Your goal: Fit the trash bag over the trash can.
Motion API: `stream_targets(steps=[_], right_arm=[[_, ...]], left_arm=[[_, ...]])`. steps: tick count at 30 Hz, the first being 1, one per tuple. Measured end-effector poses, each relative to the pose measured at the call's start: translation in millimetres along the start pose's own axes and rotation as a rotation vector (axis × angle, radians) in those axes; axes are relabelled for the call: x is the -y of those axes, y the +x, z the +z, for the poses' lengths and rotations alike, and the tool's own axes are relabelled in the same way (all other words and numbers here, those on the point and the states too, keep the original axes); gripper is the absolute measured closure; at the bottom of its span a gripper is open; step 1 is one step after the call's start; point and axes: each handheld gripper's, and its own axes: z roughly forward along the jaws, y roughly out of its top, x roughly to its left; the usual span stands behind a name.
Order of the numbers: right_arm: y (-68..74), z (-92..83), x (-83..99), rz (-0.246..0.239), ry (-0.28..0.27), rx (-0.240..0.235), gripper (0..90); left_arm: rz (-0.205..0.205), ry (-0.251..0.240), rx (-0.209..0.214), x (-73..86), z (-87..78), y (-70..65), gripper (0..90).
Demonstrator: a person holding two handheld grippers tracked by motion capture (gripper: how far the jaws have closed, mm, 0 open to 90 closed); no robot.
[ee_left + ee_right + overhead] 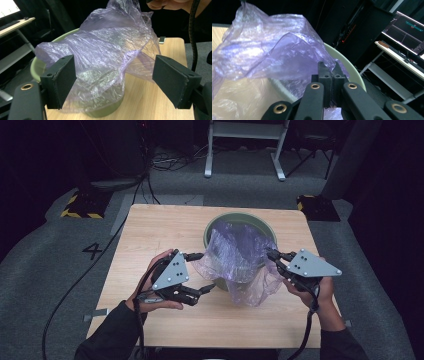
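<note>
A crumpled translucent purple plastic bag lies in and over the front rim of a green bowl on the wooden table. My left gripper is at the bag's left side with its jaws wide apart. In the left gripper view the bag bulges ahead of my open gripper, over the bowl. My right gripper is at the bag's right edge. In the right gripper view its jaws are pressed together on a fold of the bag near the bowl's rim.
The table's left half and front strip are bare wood. On the grey floor beyond stand yellow-and-black striped blocks, a white desk frame and loose cables. A side desk with a monitor is off to the right.
</note>
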Motion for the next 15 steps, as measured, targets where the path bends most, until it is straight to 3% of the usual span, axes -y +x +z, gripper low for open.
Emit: stream_targets(steps=[2, 3, 7, 10, 11, 12, 13, 14, 15], right_arm=[[-2.3, 0.4, -0.8, 0.004, -0.004, -0.004, 90.0], [-4.8, 0.8, -1.6, 0.002, -0.002, 0.002, 90.0], [-19.5, 4.8, -3.9, 0.039, -0.003, 0.006, 90.0], [-31.3, 9.7, -3.4, 0.075, 0.002, 0.012, 90.0], [-36.2, 11.9, -2.5, 0.098, 0.003, 0.004, 90.0], [-42.4, 16.0, -0.7, 0.120, 0.005, -0.005, 90.0], [-42.4, 16.0, -0.7, 0.120, 0.005, -0.005, 90.0], [-48.8, 21.3, 1.7, 0.152, 0.007, -0.022, 89.9], [-48.8, 21.3, 1.7, 0.152, 0.007, -0.022, 89.9]], left_arm=[[-0.014, -0.006, -0.027, 2.1, 5.1, 4.9, 19.4], [-0.046, -0.007, -0.017, 3.3, 8.5, 9.4, 19.4], [-0.058, 0.011, -0.062, 4.9, 17.3, 21.2, 22.5], [-0.050, 0.022, -0.065, 5.3, 23.7, 31.8, 35.1], [-0.046, 0.026, -0.062, 5.2, 24.8, 33.9, 47.3], [-0.036, 0.034, -0.070, 4.9, 26.3, 36.8, 52.6], [-0.034, 0.044, -0.067, 4.7, 27.9, 39.7, 52.6], [-0.020, 0.051, -0.070, 4.6, 29.7, 42.1, 63.9], [-0.010, 0.064, -0.086, 4.3, 31.7, 44.0, 63.9]])
